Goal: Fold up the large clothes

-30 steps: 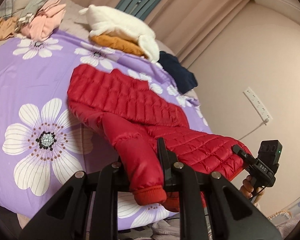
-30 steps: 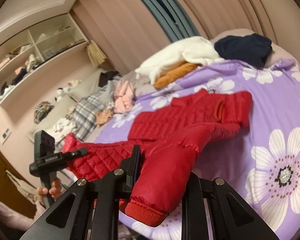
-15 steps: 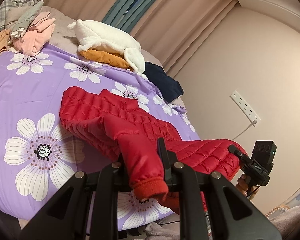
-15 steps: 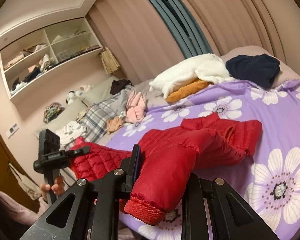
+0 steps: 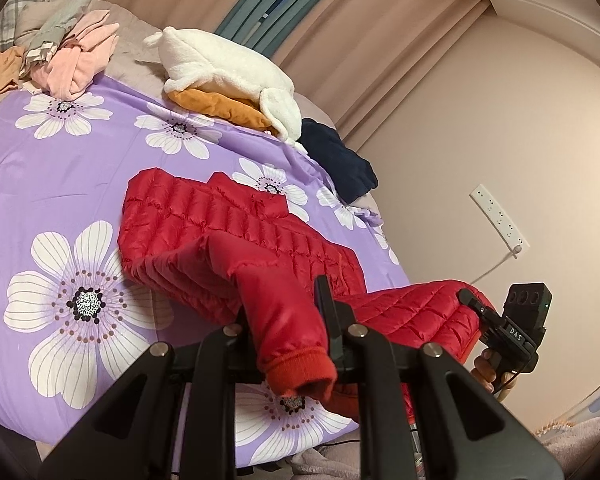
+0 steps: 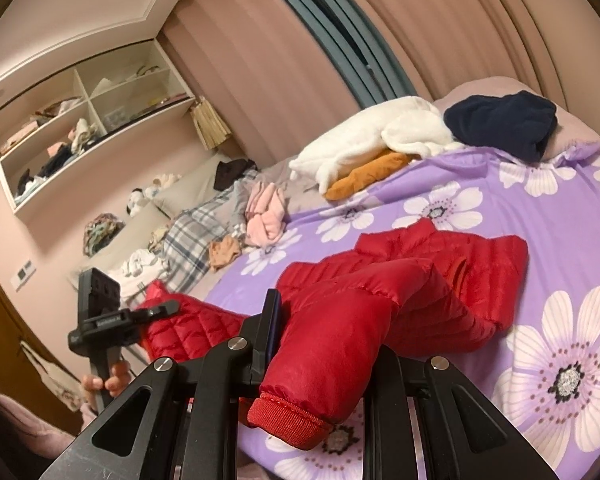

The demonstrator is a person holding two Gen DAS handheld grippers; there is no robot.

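A red quilted jacket (image 5: pixel 228 220) lies face-down across the purple flowered bedspread (image 5: pixel 60 168), collar toward the far side. My left gripper (image 5: pixel 284 308) is shut on one sleeve just above its ribbed cuff (image 5: pixel 300 376), which hangs over the bed's near edge. My right gripper (image 6: pixel 328 328) is shut on the other sleeve near its cuff (image 6: pixel 288 416). Each gripper also appears in the other's view, beside the jacket's hem: the right gripper (image 5: pixel 466 296) and the left gripper (image 6: pixel 168 306), both hand-held. The red jacket (image 6: pixel 440 248) has its body bunched on the bed.
At the back of the bed lie a white fleece (image 5: pixel 228 68) on an orange garment (image 5: pixel 220 108), a navy garment (image 5: pixel 336 160) and a pink pile (image 5: pixel 80 60). A wall socket strip (image 5: pixel 500 220) is at right. Shelves (image 6: pixel 80 128) with clothes hang on the left wall.
Both grippers have kept their hold on the sleeves. The sleeves, stretched straight a second ago, now bend and the jacket's body sits more bunched on the bedspread.
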